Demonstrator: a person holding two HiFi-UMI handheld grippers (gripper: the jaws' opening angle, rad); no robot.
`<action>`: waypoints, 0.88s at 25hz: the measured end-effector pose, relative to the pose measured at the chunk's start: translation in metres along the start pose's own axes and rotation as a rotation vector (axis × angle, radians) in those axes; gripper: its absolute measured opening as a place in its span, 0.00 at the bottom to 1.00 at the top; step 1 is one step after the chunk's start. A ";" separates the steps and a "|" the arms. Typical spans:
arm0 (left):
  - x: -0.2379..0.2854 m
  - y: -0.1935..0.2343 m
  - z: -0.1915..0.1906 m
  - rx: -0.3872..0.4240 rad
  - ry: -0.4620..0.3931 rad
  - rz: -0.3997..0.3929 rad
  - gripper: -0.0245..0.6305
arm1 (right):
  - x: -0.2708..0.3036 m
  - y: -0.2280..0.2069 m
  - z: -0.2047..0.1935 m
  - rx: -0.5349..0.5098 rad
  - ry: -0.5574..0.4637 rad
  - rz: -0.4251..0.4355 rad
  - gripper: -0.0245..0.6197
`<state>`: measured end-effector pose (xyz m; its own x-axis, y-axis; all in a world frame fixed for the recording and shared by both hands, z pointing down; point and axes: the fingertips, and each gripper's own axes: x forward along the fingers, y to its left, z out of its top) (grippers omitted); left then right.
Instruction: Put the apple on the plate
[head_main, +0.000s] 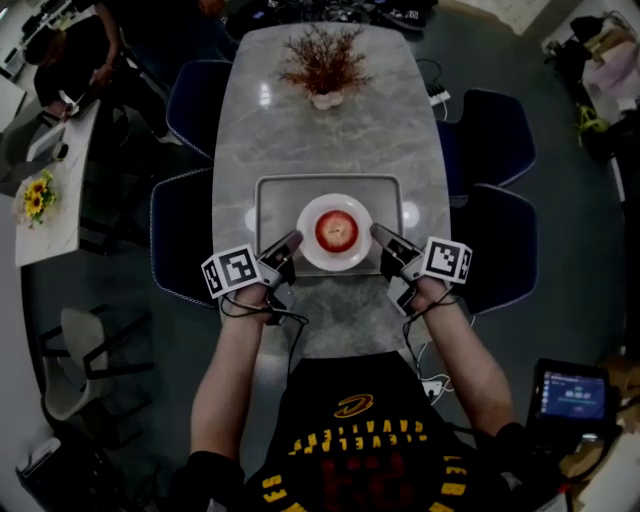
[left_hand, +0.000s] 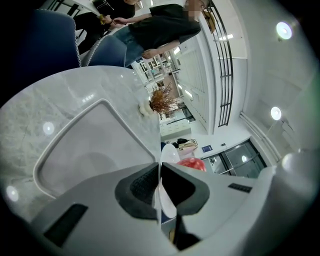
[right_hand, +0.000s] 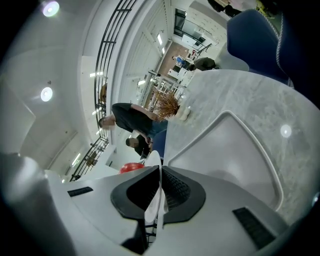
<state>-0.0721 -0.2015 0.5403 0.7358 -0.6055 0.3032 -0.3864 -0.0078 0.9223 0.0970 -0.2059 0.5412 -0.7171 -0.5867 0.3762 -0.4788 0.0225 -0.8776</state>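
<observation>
A red apple (head_main: 336, 231) sits in the middle of a white plate (head_main: 312, 250) over the grey tray (head_main: 268, 200). My left gripper (head_main: 295, 241) is shut on the plate's left rim and my right gripper (head_main: 377, 233) is shut on its right rim. In the left gripper view the gripper (left_hand: 160, 167) clamps the thin white plate edge (left_hand: 168, 202), with the apple (left_hand: 193, 163) just beyond. In the right gripper view the gripper (right_hand: 160, 170) pinches the plate rim (right_hand: 155, 200), and a slice of the apple (right_hand: 131, 167) shows to the left.
The tray lies on a grey marble table (head_main: 330, 130) with a vase of dried flowers (head_main: 325, 65) at its far end. Dark blue chairs (head_main: 495, 135) stand along both sides. A person sits at a side table (head_main: 60, 60) at far left.
</observation>
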 end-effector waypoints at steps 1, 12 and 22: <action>0.003 0.004 0.002 -0.003 0.001 0.002 0.07 | 0.003 -0.003 0.002 -0.002 0.002 -0.005 0.08; 0.031 0.048 0.011 -0.022 0.051 0.060 0.07 | 0.040 -0.040 0.006 0.021 0.039 -0.035 0.08; 0.051 0.078 0.003 -0.026 0.105 0.120 0.07 | 0.057 -0.072 0.006 -0.014 0.075 -0.046 0.08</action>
<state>-0.0664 -0.2350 0.6268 0.7400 -0.5142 0.4336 -0.4612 0.0813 0.8836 0.0929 -0.2457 0.6241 -0.7298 -0.5252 0.4376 -0.5187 0.0083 -0.8549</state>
